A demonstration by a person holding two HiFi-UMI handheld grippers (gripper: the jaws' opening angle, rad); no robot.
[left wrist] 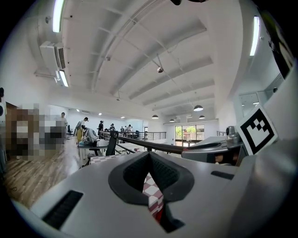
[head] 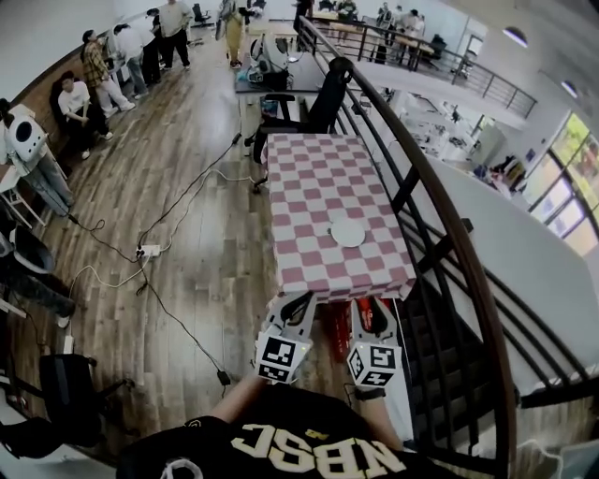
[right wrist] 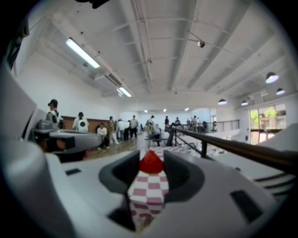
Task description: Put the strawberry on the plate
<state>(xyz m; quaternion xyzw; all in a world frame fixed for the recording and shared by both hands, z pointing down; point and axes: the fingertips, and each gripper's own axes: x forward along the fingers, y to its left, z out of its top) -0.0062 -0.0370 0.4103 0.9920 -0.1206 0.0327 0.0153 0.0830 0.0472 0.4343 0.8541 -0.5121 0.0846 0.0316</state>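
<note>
One desk (head: pixel 318 182), one plate (head: pixel 347 232), one strawberry (right wrist: pixel 151 162), one chair (head: pixel 323 105), and two hand-held grippers: left hand-held gripper (head: pixel 296 301), right hand-held gripper (head: pixel 371 305).

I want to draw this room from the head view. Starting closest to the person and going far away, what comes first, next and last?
right gripper holding the strawberry → checkered table → white plate → black chair → people standing at the far end

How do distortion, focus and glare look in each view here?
Head view: heavy fisheye, the railing bows, and the windows are bright. Left gripper view: dark vignetted corners, ceiling strip lights bloom. Right gripper view: the strawberry in the right claw is slightly soft, the tablecloth below it blurrier.
</note>
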